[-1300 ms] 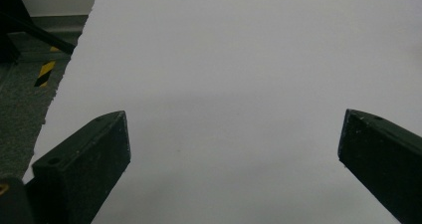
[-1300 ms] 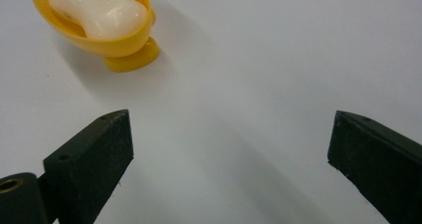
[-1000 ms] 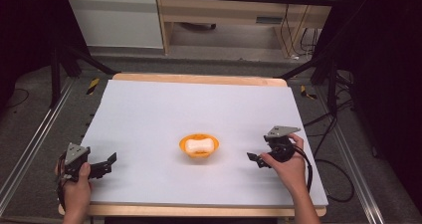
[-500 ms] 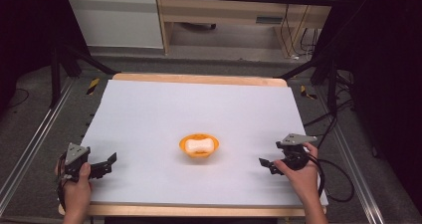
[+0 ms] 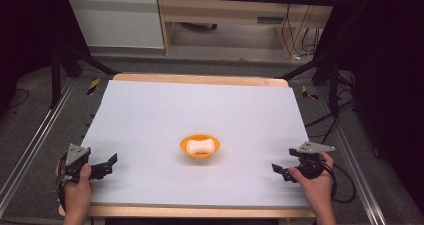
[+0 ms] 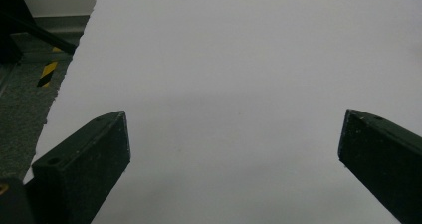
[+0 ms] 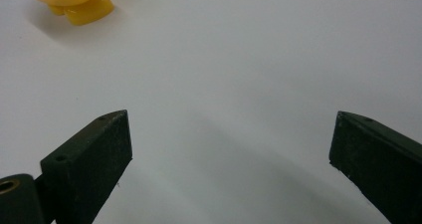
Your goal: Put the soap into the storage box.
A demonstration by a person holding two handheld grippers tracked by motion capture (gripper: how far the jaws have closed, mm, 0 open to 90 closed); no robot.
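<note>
An orange bowl (image 5: pixel 200 147) with a white bone-shaped object (image 5: pixel 200 145) inside sits near the middle of the white table top (image 5: pixel 200 110). My left gripper (image 5: pixel 106 165) rests at the front left corner, open, with nothing between its jaws (image 6: pixel 234 149). My right gripper (image 5: pixel 281 171) is at the front right, open and empty (image 7: pixel 231 149), well to the right of the bowl. The bowl's underside and foot (image 7: pixel 74 2) show at the top left of the right gripper view.
The table's wooden edge (image 5: pixel 200 78) runs along the back. Metal rails (image 5: pixel 30 150) flank the table on both sides. Black frame legs, cables (image 5: pixel 345 180) and a wooden cabinet (image 5: pixel 235 15) stand behind on the floor. Yellow-black tape (image 6: pixel 47 72) marks the floor at left.
My right gripper has moved to the right and toward the front edge, away from the bowl. The left gripper has stayed in place.
</note>
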